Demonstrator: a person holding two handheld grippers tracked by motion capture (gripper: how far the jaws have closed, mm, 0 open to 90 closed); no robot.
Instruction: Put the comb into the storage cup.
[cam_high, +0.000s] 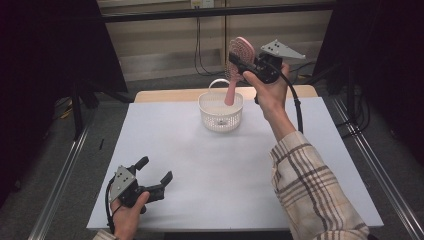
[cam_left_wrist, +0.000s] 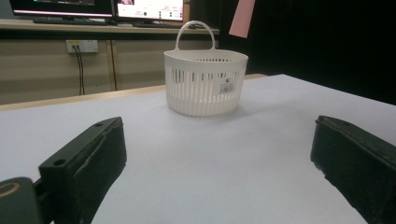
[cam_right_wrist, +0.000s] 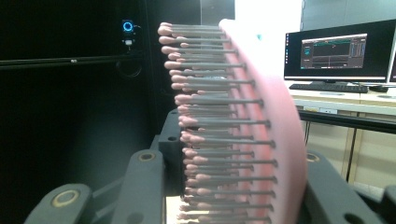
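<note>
A pink hairbrush (cam_high: 239, 60) hangs handle-down over a white slotted basket (cam_high: 220, 112) at the far middle of the table, the handle tip dipping into the basket's mouth. My right gripper (cam_high: 243, 61) is shut on the brush's head, held high. In the right gripper view the pink brush head (cam_right_wrist: 275, 121) with its rows of bristles (cam_right_wrist: 210, 140) stands between the two black jaws. My left gripper (cam_high: 156, 170) rests low at the near left of the white table, open, with nothing between its jaws. In the left gripper view, the basket (cam_left_wrist: 205, 81) stands upright ahead.
A white sheet (cam_high: 190, 165) covers the table, with a wooden edge (cam_high: 165, 94) showing at the far side. Metal rails (cam_high: 60, 175) run along both sides. A plaid sleeve (cam_high: 310, 190) crosses the right half. Monitors (cam_right_wrist: 336, 49) stand on a desk beyond.
</note>
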